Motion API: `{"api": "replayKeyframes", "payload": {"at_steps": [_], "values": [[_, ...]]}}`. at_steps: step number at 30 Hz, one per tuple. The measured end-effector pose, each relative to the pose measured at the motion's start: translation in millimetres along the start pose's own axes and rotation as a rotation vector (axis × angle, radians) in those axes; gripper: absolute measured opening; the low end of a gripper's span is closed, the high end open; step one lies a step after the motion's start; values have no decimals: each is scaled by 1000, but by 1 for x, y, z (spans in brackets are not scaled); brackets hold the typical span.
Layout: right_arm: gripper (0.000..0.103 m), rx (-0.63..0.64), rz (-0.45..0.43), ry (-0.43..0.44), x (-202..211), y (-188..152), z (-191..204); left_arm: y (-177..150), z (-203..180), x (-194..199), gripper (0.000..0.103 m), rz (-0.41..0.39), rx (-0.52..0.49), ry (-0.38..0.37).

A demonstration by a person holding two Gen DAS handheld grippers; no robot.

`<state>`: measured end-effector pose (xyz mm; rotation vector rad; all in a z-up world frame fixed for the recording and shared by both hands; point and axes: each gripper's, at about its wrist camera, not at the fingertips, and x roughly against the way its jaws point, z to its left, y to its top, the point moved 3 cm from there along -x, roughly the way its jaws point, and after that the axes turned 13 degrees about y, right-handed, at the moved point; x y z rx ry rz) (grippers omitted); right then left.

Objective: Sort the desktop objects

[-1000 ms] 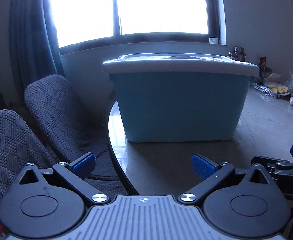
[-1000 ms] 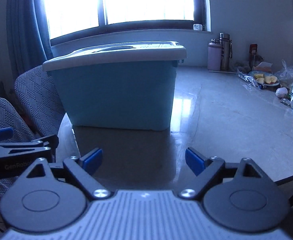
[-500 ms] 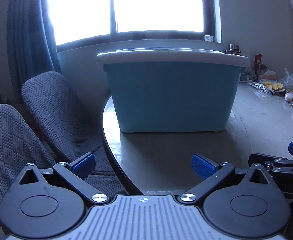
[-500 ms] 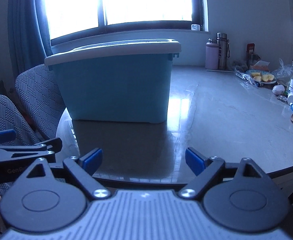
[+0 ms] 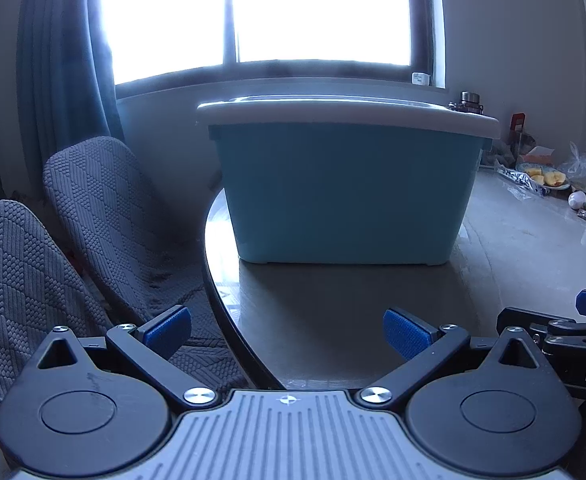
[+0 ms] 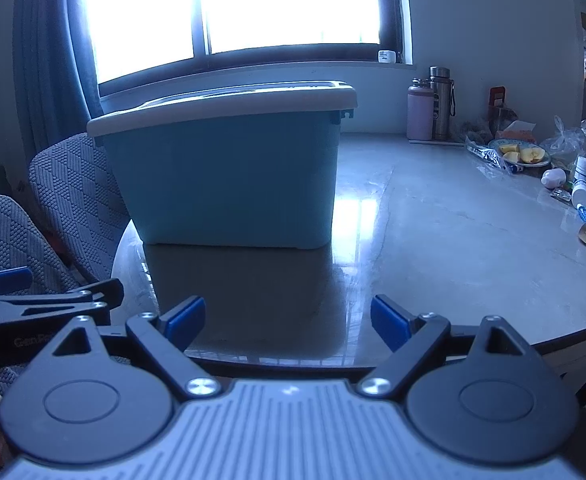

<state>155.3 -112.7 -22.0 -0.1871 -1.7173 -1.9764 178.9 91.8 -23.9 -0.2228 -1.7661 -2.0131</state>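
A light blue storage bin with a white lid [image 5: 345, 188] stands closed on the grey table's left end; it also shows in the right wrist view [image 6: 229, 176]. My left gripper [image 5: 287, 330] is open and empty, held at the table's near edge, well short of the bin. My right gripper [image 6: 289, 320] is open and empty beside it, also at the near edge. Small bottles and tubes [image 6: 585, 196] lie in a heap at the table's far right, out of reach of both grippers.
Two grey padded chairs [image 5: 93, 216] stand left of the table. A plate of cut fruit [image 6: 519, 156], plastic bags and two flasks [image 6: 429, 108] sit at the back right by the wall. The table [image 6: 453, 232] stretches between bin and clutter.
Both grippers have pulled back and lowered a little, so the bin looks smaller and farther away. Both stay open and empty.
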Motion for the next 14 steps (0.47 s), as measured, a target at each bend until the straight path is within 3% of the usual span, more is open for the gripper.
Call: {"api": "replayKeyframes", "payload": {"at_steps": [14], "values": [[90,-12,2,-16,4,-3,-3,-1,-7,4,103,-13,-33,-27]]}}
